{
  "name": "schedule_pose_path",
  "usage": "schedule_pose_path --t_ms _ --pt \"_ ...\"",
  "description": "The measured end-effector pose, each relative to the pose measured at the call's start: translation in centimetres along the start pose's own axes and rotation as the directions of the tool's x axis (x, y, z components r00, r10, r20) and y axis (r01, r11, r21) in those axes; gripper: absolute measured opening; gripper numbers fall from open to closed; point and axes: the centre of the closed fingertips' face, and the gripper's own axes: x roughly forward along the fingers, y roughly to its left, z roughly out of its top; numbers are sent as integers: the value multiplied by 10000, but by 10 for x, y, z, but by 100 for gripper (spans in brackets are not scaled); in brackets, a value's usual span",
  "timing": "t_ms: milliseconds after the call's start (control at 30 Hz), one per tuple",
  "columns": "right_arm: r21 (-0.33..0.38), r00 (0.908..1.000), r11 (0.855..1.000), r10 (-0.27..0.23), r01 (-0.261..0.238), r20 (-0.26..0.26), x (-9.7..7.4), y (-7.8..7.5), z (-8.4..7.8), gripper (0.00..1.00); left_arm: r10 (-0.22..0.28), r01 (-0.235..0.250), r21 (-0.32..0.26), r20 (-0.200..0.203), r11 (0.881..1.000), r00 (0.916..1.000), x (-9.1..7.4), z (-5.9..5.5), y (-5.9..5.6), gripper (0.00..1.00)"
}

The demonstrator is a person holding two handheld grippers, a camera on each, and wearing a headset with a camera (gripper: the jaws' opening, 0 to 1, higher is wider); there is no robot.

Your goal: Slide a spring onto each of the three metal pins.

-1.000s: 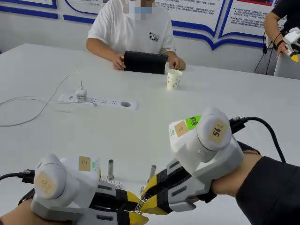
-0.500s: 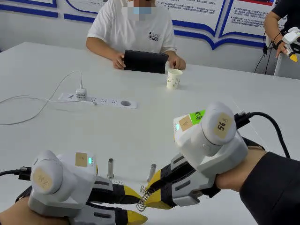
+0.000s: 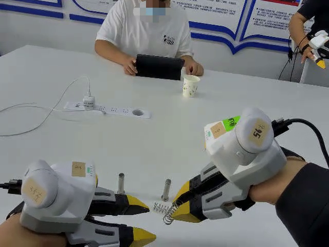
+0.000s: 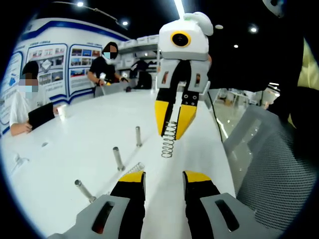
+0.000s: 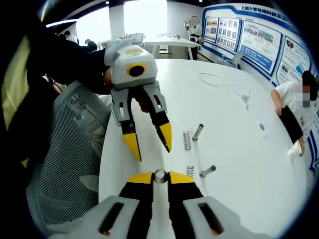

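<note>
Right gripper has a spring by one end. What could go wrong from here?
The spring hangs from the right gripper by one end, so it may swing and miss the pin. A loose spring lies close to that pin; the descent may knock it away.

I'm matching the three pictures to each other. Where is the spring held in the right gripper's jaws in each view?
Head view: spring bottom centre, at the right gripper's tips.
Left gripper view: centre, hanging down.
Right gripper view: low centre, end-on.
Shared landmark: the metal pin nearest it.
</note>
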Motion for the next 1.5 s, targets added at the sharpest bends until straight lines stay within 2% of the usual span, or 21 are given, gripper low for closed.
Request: schedule_pose_path --t_ms 333,733,1100,1500 --pt "233 9994 9994 -256 261 -228 -9 -10 -14 12 490 -489 -257 52 9985 9988 -15 -6 10 35" --pt "651 9961 9942 -835 852 -291 -30 -29 -27 12 950 -943 -472 138 9944 9954 -27 -11 19 36" --pt "917 9896 9858 -1371 1405 -430 -49 -49 -37 12 1418 -1399 -731 216 9875 9897 -39 -12 25 39" --pt "1188 9802 9740 -1857 1928 -689 -60 -72 -48 12 1674 -1646 -888 256 9824 9856 -45 -15 28 41"
